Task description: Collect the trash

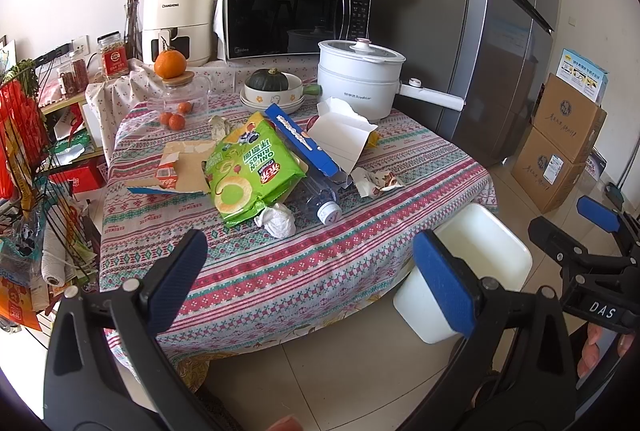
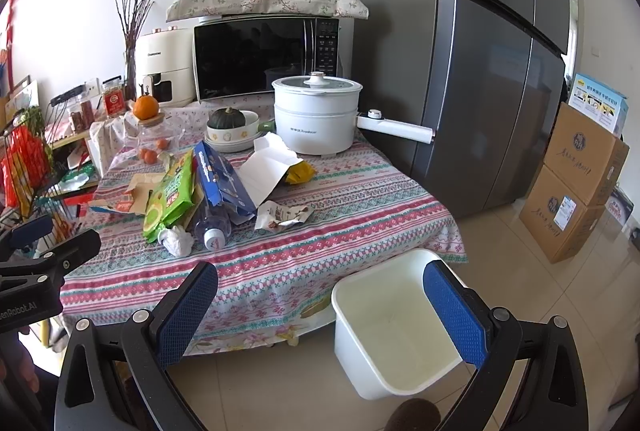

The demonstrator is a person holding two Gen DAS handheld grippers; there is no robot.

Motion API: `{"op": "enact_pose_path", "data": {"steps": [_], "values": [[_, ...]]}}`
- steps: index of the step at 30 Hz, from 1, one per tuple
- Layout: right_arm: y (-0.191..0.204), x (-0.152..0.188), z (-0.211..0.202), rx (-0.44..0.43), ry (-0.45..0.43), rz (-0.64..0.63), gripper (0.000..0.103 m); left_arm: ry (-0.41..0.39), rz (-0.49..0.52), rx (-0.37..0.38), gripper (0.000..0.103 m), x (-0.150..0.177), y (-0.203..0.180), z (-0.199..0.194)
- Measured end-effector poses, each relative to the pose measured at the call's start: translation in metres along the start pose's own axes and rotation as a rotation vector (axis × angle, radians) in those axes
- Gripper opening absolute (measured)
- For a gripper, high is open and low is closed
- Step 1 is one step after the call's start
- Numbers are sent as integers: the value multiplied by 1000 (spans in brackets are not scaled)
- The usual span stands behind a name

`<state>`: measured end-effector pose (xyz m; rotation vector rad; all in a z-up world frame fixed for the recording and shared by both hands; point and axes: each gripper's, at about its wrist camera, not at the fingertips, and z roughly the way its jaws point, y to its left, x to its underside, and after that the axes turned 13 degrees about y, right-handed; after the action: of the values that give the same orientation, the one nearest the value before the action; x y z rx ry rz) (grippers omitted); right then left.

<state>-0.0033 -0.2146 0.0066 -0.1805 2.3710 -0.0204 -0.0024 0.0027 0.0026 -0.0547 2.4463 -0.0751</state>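
Trash lies on the patterned tablecloth (image 1: 280, 263): a green onion-ring bag (image 1: 248, 171), a crumpled white tissue (image 1: 276, 221), a clear plastic bottle (image 1: 320, 199), a blue box (image 1: 304, 147), torn cardboard (image 1: 180, 171), white paper (image 1: 340, 139) and a small wrapper (image 1: 380, 183). A white bin (image 2: 396, 327) stands empty on the floor by the table's right front corner. My left gripper (image 1: 312, 279) is open and empty, short of the table's front edge. My right gripper (image 2: 320, 315) is open and empty, beside the bin. The bag (image 2: 172, 195) and bottle (image 2: 212, 227) also show in the right wrist view.
A white electric pot (image 1: 360, 83), a squash in a bowl (image 1: 272, 87), a glass jar with an orange (image 1: 176, 87), a microwave (image 1: 296, 19) and an air fryer (image 1: 176, 23) stand at the back. A fridge (image 1: 492, 31) is right, cardboard boxes (image 1: 560, 147) beyond, a wire rack (image 1: 36, 191) left.
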Motion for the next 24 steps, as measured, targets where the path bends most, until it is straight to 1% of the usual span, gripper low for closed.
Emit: {"op": "enact_pose_path", "data": {"steps": [24], "values": [[-2,-1,1,20,-7,12,103,-24,0,1,102,1,-1,-5]]}}
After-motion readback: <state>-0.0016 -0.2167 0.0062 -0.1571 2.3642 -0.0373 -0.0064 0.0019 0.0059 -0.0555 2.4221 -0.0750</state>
